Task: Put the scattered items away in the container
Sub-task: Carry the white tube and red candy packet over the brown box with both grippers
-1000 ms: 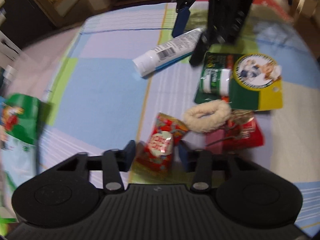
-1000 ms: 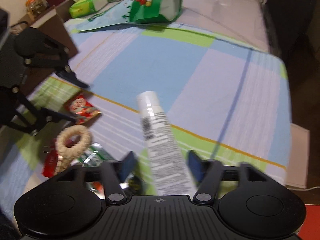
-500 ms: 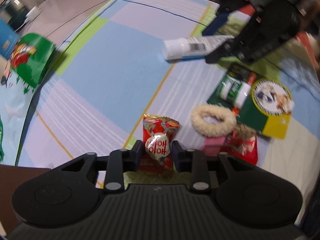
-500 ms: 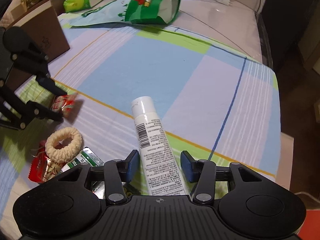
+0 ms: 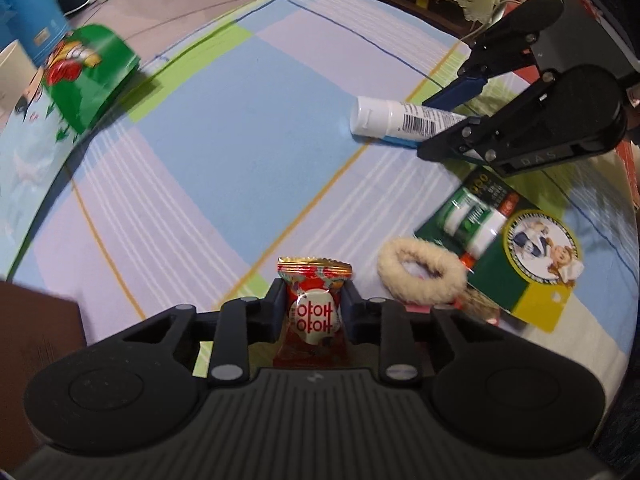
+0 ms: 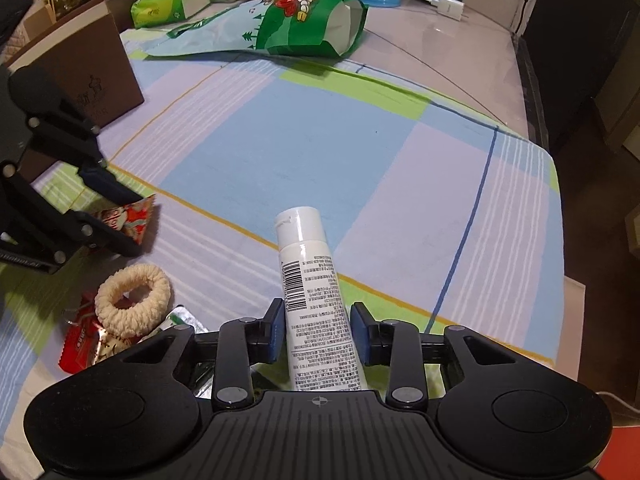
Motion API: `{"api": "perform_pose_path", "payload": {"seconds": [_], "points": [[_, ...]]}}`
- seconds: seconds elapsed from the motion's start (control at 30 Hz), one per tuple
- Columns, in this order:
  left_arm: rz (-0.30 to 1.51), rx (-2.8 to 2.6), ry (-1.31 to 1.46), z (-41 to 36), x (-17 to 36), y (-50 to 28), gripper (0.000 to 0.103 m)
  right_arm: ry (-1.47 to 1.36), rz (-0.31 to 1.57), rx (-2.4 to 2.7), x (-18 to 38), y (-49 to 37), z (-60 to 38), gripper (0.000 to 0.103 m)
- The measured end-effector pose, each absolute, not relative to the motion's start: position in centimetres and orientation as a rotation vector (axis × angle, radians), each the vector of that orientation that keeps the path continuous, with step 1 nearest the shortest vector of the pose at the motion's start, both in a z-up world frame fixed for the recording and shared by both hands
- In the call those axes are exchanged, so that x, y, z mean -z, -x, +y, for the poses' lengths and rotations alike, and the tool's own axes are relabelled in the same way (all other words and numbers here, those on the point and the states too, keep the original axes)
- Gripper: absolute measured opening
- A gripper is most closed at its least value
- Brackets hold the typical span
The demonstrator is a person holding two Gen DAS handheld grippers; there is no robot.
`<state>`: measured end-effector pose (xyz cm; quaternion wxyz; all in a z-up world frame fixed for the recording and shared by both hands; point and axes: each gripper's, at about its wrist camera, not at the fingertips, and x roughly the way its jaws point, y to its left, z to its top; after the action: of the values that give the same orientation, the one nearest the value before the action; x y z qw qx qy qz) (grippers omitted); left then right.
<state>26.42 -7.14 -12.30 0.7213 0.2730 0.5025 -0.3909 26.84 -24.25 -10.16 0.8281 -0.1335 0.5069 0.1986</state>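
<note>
Tablecloth (image 6: 304, 152): bag (image 6: 308, 24) lying on its side at the far edge, tissue pack (image 6: 172, 0) behind it. Tube (image 6: 316, 300) between the right gripper's (image 6: 319, 326) fingers. Scrunchie (image 5: 422, 276) beside the carded pack (image 5: 520, 256), resting on a wrapper (image 6: 80, 340). Candy packet (image 5: 314, 312) between the left gripper's (image 5: 314, 304) fingers.

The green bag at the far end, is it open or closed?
Open: the green bag lies on its side, its mouth gaping.

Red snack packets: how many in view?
2. One red snack packet sits in the left gripper; another red packet lies under the fluffy hair tie. More may be hidden.
</note>
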Motion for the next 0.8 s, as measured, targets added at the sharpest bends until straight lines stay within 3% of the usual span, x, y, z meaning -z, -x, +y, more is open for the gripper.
{"api": "perform_pose_path", "payload": {"seconds": [0.33,0.8], "points": [[1.112,0.760,-0.475,-3.9,10.2,-22.1,0.022,0.319,1.059,-0.412,8.5,-25.0,-23.4,0.033],[0.925,0.650,-0.340,0.4,2.6,-17.4,0.022,0.366,0.953,-0.464,3.4,-20.9,-20.2,0.033]]}}
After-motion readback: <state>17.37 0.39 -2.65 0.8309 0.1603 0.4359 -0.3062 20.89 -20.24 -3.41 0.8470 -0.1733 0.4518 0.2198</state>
